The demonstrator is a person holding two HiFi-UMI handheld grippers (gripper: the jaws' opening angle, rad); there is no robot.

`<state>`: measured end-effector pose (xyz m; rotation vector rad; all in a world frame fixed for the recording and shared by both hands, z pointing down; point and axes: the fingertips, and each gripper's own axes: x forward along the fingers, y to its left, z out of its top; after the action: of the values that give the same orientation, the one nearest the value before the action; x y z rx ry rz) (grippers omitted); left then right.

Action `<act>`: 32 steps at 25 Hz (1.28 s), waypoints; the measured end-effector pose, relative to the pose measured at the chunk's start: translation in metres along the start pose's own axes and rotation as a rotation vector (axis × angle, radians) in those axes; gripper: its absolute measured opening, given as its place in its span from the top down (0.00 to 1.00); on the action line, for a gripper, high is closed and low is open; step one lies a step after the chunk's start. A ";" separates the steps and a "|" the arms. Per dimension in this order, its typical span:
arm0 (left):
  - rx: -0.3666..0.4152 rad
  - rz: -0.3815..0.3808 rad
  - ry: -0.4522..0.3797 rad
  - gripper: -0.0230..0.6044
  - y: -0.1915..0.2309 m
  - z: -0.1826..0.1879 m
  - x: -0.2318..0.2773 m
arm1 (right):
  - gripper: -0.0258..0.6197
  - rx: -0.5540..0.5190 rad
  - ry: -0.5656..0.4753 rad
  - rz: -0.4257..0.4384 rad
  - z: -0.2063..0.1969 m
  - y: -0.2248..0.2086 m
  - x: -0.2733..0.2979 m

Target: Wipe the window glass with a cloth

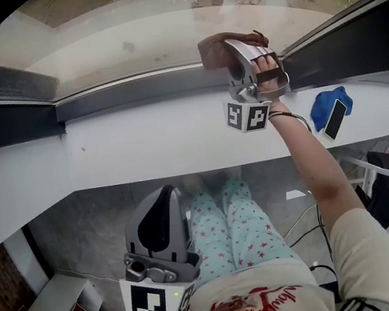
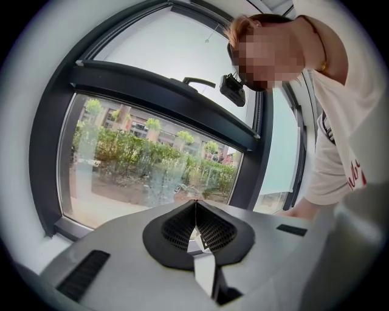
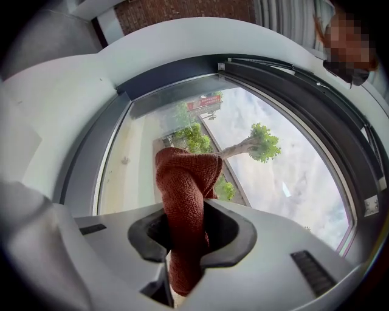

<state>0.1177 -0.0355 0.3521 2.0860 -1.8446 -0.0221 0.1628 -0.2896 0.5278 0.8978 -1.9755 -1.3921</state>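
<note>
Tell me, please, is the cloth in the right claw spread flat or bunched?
Bunched: the rust-red cloth stands as a folded wad pinched in the right claw.

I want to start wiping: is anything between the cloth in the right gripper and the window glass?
Nothing visible. The cloth, clamped in the right gripper, faces bare window glass just above the lower frame.

Home: window (image 1: 159,38), pajama trousers (image 1: 229,227).
</note>
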 end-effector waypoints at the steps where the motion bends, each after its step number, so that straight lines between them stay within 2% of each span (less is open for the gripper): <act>1: -0.003 0.003 0.002 0.93 0.001 -0.002 0.000 | 0.82 0.001 0.004 0.005 -0.001 0.004 0.000; 8: -0.021 0.008 0.010 0.93 0.005 -0.012 0.000 | 0.82 0.080 0.046 0.064 -0.011 0.036 0.002; 14: -0.041 0.028 0.019 0.93 0.015 -0.020 -0.004 | 0.82 0.060 0.079 0.123 -0.019 0.061 0.004; 32: -0.064 0.037 0.035 0.93 0.026 -0.031 -0.009 | 0.82 0.075 0.117 0.177 -0.027 0.089 0.007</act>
<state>0.0987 -0.0212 0.3862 1.9968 -1.8377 -0.0347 0.1606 -0.2891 0.6214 0.7970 -1.9773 -1.1482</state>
